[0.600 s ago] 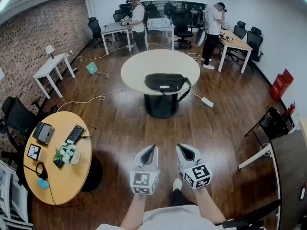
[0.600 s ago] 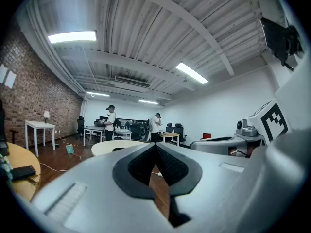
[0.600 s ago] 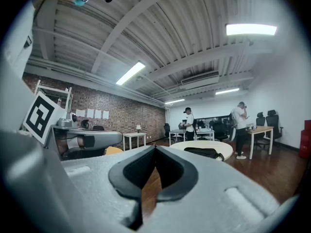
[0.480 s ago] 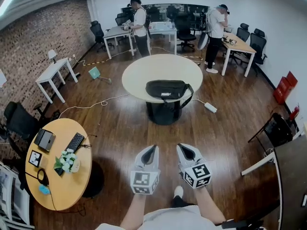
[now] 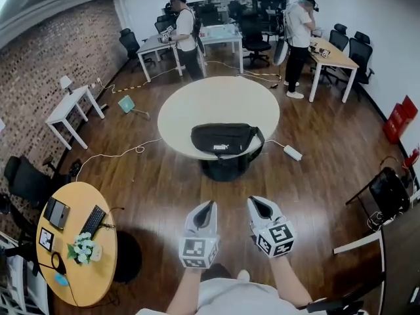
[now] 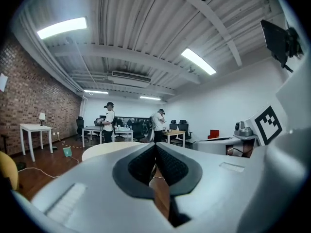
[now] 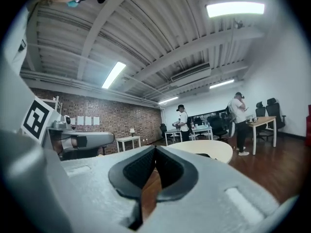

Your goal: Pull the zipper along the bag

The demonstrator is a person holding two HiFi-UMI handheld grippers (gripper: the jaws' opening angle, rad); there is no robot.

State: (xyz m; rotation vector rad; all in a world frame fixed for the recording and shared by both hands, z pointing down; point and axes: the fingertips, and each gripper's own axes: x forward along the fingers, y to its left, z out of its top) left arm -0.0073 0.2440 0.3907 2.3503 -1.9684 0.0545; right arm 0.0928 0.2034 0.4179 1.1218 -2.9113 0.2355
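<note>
A black waist bag (image 5: 225, 139) with a white logo lies on the near part of a round cream table (image 5: 220, 104), its strap hanging over the right edge. My left gripper (image 5: 209, 205) and right gripper (image 5: 254, 201) are held side by side over the wooden floor, well short of the table. Both are shut with nothing between the jaws. In the left gripper view the jaws (image 6: 155, 146) meet at the tips, with the table (image 6: 104, 150) behind them. The right gripper (image 7: 155, 148) shows the same, with the table (image 7: 211, 150) to its right.
A round yellow table (image 5: 79, 264) with a keyboard, tablet and flowers stands at the left. Two people stand by desks (image 5: 220, 38) at the back. A white power strip (image 5: 293, 153) and cable lie on the floor right of the round table. Office chairs and a white side table (image 5: 72, 104) line the walls.
The round table and bag have come nearer and lower in the head view as I walk toward them. Both grippers keep their pose, shut.
</note>
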